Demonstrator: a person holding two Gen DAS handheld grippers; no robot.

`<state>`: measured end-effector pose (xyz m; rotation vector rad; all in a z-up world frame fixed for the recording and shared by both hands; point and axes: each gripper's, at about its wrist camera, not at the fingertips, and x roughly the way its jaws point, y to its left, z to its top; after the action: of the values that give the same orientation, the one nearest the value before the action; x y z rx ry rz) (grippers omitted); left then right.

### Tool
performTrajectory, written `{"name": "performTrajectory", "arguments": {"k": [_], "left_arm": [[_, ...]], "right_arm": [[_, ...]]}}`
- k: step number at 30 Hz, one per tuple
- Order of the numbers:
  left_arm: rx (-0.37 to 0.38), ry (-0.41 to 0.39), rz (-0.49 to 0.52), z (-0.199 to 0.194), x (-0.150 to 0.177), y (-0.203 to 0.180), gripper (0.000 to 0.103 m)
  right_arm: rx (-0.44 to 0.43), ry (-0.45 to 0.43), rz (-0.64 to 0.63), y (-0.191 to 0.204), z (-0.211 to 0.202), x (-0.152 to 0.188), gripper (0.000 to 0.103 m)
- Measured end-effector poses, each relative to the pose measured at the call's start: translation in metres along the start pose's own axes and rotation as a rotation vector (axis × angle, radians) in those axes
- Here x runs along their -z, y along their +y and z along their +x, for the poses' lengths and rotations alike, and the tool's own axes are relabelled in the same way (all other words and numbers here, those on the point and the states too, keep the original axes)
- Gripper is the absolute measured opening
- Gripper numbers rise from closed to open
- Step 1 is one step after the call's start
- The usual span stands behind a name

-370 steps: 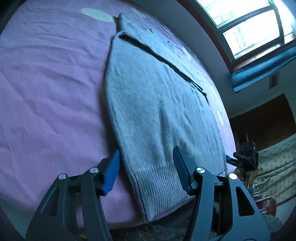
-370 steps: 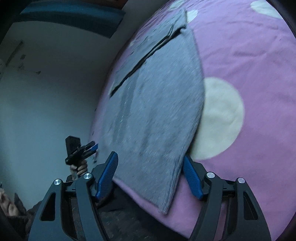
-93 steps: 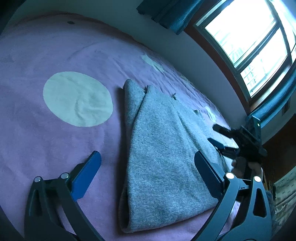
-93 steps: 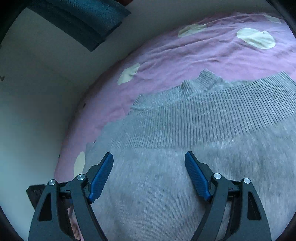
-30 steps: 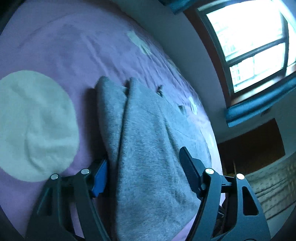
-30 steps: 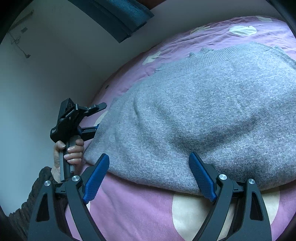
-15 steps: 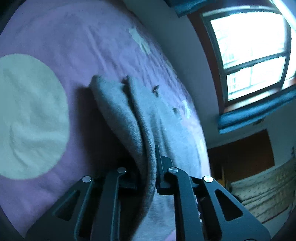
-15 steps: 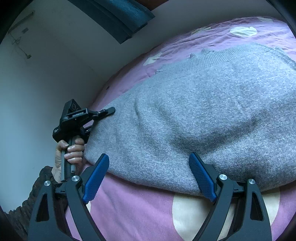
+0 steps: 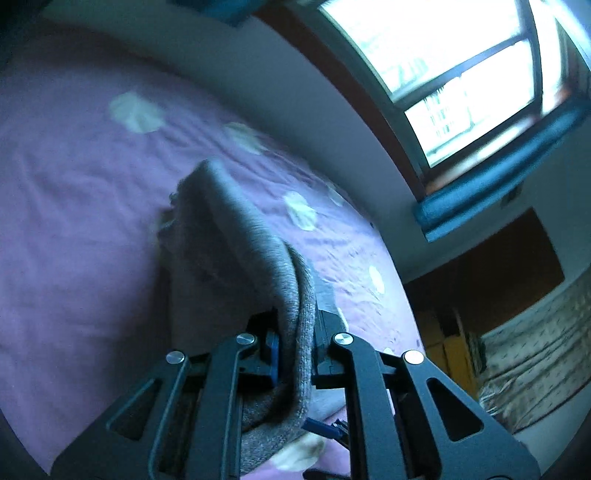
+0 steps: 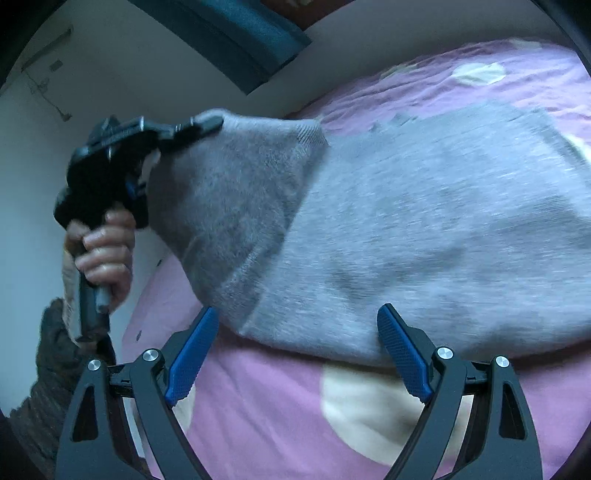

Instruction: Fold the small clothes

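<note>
A grey knit sweater (image 10: 424,236) lies folded on the pink bedsheet (image 10: 258,398). My left gripper (image 9: 295,354) is shut on one end of the sweater (image 9: 295,295) and holds that end lifted off the bed; in the right wrist view the left gripper (image 10: 207,123) shows at the upper left with the raised flap hanging from it. My right gripper (image 10: 295,347) is open and empty, its blue pads low at the sweater's near edge, not touching it.
The sheet has pale round spots (image 10: 373,402). A wall (image 10: 122,62) and a teal curtain (image 10: 229,33) stand behind the bed. A bright window (image 9: 454,66) is at the upper right in the left wrist view, with a dark doorway (image 9: 491,280) below it.
My left gripper closed on the sweater's end and has lifted it up off the bed. My right gripper has stayed open in about the same place.
</note>
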<state>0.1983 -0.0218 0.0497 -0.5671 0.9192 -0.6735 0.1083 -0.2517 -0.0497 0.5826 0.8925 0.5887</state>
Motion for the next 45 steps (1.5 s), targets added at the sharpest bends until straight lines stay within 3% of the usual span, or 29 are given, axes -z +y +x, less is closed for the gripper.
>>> {"name": "performTrajectory", "arguments": {"k": [8,15,20,24,29,32,38,45], "left_arm": [[-0.033,0.071,0.077,0.082,0.025,-0.061,0.010],[-0.144,0.139,0.087,0.154,0.059,-0.075,0.010],[-0.229,0.150,0.147,0.182,0.077,-0.090,0.016],[-0.248,0.146,0.154,0.189,0.085,-0.097,0.033],[-0.291,0.123,0.209,0.189,0.091,-0.111,0.069],[-0.311,0.101,0.232,0.183,0.094,-0.119,0.079],[-0.341,0.062,0.275,0.157,0.103,-0.127,0.089],[-0.389,0.020,0.346,0.120,0.119,-0.128,0.092]], "right_arm": [[0.064,-0.076,0.081,-0.056,-0.072,0.018,0.087],[0.072,-0.134,0.216,-0.102,-0.109,0.035,0.087],[0.051,-0.145,0.227,-0.107,-0.113,0.039,0.087],[0.032,-0.154,0.226,-0.107,-0.115,0.042,0.087],[0.019,-0.174,0.237,-0.110,-0.115,0.042,0.087],[0.025,-0.179,0.232,-0.110,-0.113,0.042,0.087],[0.047,-0.173,0.213,-0.108,-0.111,0.044,0.087],[0.053,-0.171,0.209,-0.108,-0.109,0.045,0.087]]}}
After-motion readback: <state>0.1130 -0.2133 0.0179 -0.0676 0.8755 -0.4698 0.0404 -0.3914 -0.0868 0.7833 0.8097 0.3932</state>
